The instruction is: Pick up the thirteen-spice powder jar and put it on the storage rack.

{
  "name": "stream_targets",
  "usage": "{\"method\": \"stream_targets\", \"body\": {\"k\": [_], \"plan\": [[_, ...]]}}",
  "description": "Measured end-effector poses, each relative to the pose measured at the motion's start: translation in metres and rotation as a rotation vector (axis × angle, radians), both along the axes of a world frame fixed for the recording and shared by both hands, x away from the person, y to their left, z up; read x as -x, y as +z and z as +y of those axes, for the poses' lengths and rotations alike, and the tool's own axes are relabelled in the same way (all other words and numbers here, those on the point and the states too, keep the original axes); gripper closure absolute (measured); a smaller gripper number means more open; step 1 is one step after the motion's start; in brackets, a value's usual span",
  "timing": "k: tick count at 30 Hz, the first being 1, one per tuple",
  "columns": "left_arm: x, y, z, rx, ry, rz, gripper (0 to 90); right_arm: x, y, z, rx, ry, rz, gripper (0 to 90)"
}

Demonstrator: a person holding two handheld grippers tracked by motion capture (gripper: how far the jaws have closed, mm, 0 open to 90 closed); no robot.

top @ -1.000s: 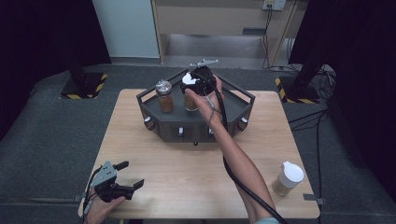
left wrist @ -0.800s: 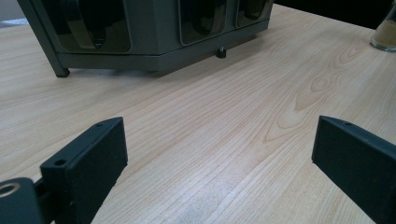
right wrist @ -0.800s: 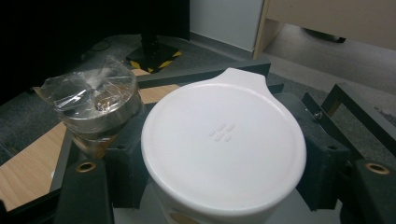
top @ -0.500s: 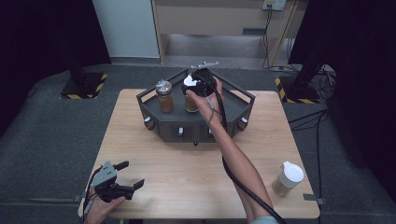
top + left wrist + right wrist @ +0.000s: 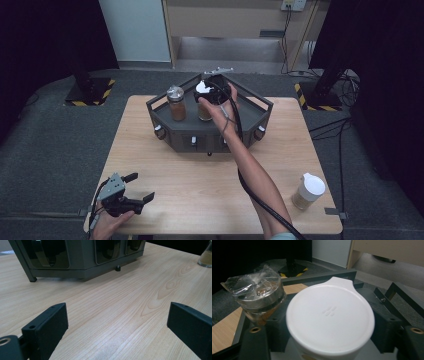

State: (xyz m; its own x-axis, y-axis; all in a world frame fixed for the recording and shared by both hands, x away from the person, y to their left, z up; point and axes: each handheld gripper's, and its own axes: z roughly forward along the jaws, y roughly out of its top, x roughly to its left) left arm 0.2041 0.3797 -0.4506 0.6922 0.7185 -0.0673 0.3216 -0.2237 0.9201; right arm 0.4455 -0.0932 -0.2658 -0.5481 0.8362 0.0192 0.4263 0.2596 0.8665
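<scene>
White-lidded, the spice jar (image 5: 329, 317) stood in the dark rack (image 5: 260, 107) between the right gripper (image 5: 329, 345) jaws, which had just been easing apart, so the placing looked done. A foil-capped jar (image 5: 175, 102) crowded just beside it. The left gripper (image 5: 117, 322) rested wide open over the table (image 5: 130, 300); another jar (image 5: 308, 191) waited near the right edge

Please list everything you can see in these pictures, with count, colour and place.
rack: one, dark grey, far middle of the table.
white-lidded jar: one, white lid, on the rack, between the right gripper's jaws.
silver-lidded jar: one, brown contents, on the rack's left part.
second white-lidded jar: one, tan contents, table's near right corner.
table: one, light wood.
left gripper: black, open, near left edge.
right gripper: black, at the rack; its jaws have just been opening around the jar.
</scene>
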Motion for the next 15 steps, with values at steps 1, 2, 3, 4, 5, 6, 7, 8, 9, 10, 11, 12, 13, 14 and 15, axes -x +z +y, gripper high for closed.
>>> {"method": "stream_targets", "body": {"k": [1, 2, 3, 4, 5, 6, 7, 8, 9, 10, 11, 12, 13, 14, 15], "plan": [[0.000, 0.000, 0.000, 0.000, 0.000, 0.000, 2.5, 0.000, -0.001, -0.001, -0.007, -0.003, 0.001, 21.7], [0.000, 0.000, 0.000, 0.001, 0.000, 0.000, 2.6, 0.000, -0.001, -0.002, -0.016, -0.004, 0.001, 18.8], [0.000, 0.000, 0.000, 0.000, 0.001, 0.000, 2.6, 0.001, -0.001, -0.003, -0.021, -0.007, -0.003, 16.9], [0.000, 0.000, 0.000, 0.001, 0.001, 0.000, 2.5, 0.003, -0.001, -0.004, -0.021, -0.005, -0.007, 15.8], [0.000, 0.000, 0.000, 0.000, 0.001, -0.001, 2.6, 0.004, 0.000, -0.006, -0.023, 0.000, -0.011, 14.7], [0.000, 0.000, 0.000, 0.000, 0.001, -0.001, 2.5, 0.007, 0.001, -0.009, -0.029, 0.004, -0.023, 14.0], [0.000, 0.000, 0.000, -0.001, 0.001, -0.002, 2.6, 0.010, 0.002, -0.011, -0.028, 0.005, -0.037, 13.3], [0.000, 0.000, 0.000, 0.001, 0.001, -0.001, 2.6, 0.013, 0.003, -0.014, -0.030, 0.013, -0.049, 13.2], [0.000, 0.000, 0.000, 0.000, 0.001, 0.000, 2.6, 0.015, 0.005, -0.016, -0.029, 0.019, -0.054, 12.4], [0.000, 0.000, 0.000, -0.001, 0.001, 0.000, 2.6, 0.018, 0.008, -0.018, -0.029, 0.019, -0.058, 11.8], [0.000, 0.000, -0.001, -0.001, 0.001, 0.000, 2.6, 0.022, 0.010, -0.022, -0.034, 0.024, -0.069, 11.8], [0.000, 0.000, -0.001, -0.002, 0.001, -0.001, 2.6, 0.025, 0.013, -0.025, -0.038, 0.030, -0.072, 11.8], [0.000, 0.001, -0.001, -0.004, 0.001, -0.001, 2.6, 0.028, 0.015, -0.029, -0.042, 0.037, -0.072, 11.8], [0.000, 0.001, -0.001, -0.004, 0.000, -0.001, 2.5, 0.032, 0.017, -0.032, -0.045, 0.041, -0.079, 11.8], [0.001, 0.001, 0.000, -0.003, 0.001, -0.002, 2.5, 0.035, 0.018, -0.035, -0.045, 0.046, -0.088, 11.8]]}}
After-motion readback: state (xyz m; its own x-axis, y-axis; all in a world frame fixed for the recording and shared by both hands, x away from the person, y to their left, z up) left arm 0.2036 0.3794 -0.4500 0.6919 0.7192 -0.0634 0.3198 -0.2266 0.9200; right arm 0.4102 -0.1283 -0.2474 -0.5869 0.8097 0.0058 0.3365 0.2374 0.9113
